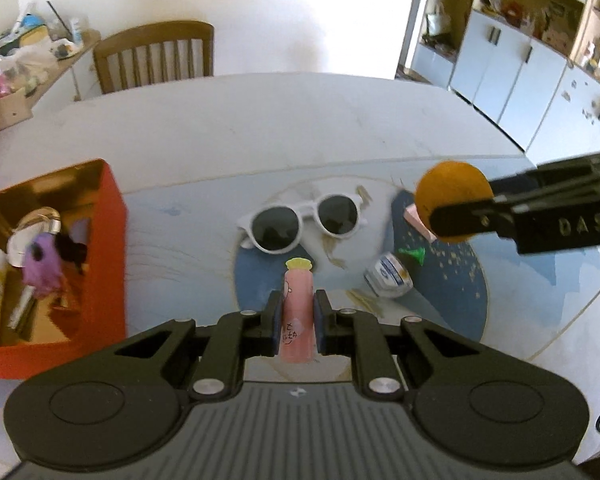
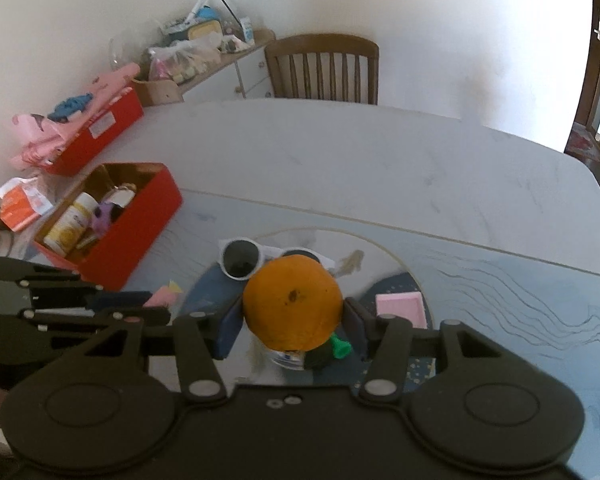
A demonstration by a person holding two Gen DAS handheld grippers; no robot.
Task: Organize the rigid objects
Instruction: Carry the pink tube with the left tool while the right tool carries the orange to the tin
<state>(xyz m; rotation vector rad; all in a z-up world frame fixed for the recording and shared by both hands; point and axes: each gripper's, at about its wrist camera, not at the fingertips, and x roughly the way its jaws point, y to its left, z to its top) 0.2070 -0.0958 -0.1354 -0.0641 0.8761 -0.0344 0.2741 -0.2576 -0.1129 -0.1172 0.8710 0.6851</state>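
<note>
Sunglasses (image 1: 302,226), white-framed, lie on the table (image 1: 260,128) at the far edge of a round blue mat (image 1: 452,284). Left gripper (image 1: 296,320) is clamped on a pink tube (image 1: 297,312) with a yellow cap, held above the mat. Right gripper (image 2: 294,320) grips an orange (image 2: 293,302), both pads against its sides. Small white jar (image 1: 388,276) and green piece (image 1: 414,255) sit on the mat beneath; the piece's shape is blurred, possibly a cap. Pink block (image 2: 402,307) lies near them. Red box (image 1: 108,248), left of the mat, holds a bottle (image 2: 70,224) and a purple item (image 1: 40,266).
</note>
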